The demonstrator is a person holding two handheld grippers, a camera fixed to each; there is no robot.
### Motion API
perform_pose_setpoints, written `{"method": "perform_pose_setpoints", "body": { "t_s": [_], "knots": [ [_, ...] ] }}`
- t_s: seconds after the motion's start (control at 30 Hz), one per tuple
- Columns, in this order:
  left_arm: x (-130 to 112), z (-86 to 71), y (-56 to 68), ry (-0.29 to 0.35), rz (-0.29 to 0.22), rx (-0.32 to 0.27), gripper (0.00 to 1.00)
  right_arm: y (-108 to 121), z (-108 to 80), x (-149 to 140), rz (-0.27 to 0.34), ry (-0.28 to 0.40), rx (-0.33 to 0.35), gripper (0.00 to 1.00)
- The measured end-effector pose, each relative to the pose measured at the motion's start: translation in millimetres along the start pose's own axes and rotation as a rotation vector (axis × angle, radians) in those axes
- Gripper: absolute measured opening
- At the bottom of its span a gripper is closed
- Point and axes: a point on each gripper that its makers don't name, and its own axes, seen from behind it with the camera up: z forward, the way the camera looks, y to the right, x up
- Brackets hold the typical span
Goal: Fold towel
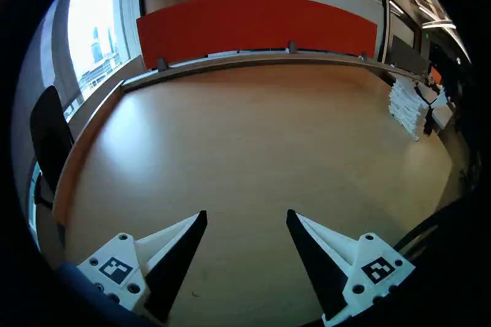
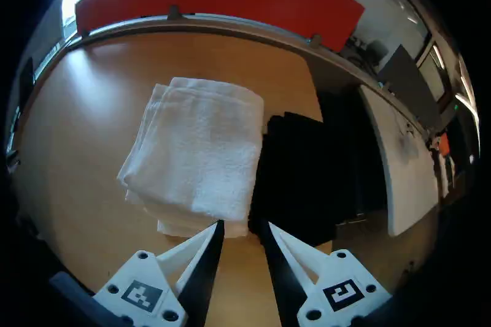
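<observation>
A stack of folded white towels (image 2: 196,155) lies on the wooden table (image 2: 86,143), close to its right edge. My right gripper (image 2: 239,226) sits just short of the stack's near edge, its jaws a narrow gap apart with nothing pressed between them. In the left gripper view, my left gripper (image 1: 245,216) stands wide open over bare wooden table (image 1: 245,143), holding nothing. Far off at the right of that view is a pile of white folded towels (image 1: 408,106).
A red partition (image 1: 258,23) runs along the table's far edge, with a window (image 1: 95,32) and a dark chair (image 1: 49,134) at left. To the right of the towels a black chair (image 2: 307,167) stands past the table's edge, beside a white desk (image 2: 399,161).
</observation>
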Motion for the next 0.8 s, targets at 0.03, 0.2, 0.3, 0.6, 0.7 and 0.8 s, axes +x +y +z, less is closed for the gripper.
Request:
{"method": "perform_pose_setpoints", "body": {
  "t_s": [0.03,0.2,0.3,0.6,0.7,0.8],
  "knots": [
    [0,0.2,0.1,0.0,0.0,-0.001,0.96,0,-0.3,-1,0.0,0.0,-0.002,0.49],
    [1,1.2,0.6,0.003,-0.001,-0.005,0.96,-5,-2.1,-1,0.007,0.011,0.0,0.72],
    [2,1.7,0.2,0.004,-0.003,-0.006,0.96,-10,-3.8,1,0.016,0.023,0.01,0.92],
    [3,1.3,-2.2,0.01,-0.007,-0.006,0.96,-14,-7.0,8,0.041,0.044,0.006,1.0],
    [2,0.9,-2.7,0.011,-0.011,-0.005,0.96,-15,-8.4,10,0.047,0.05,0.007,1.0],
    [2,0.6,-2.8,0.012,-0.014,-0.006,0.96,-16,-9.7,11,0.053,0.053,0.006,1.0]
  ]
}}
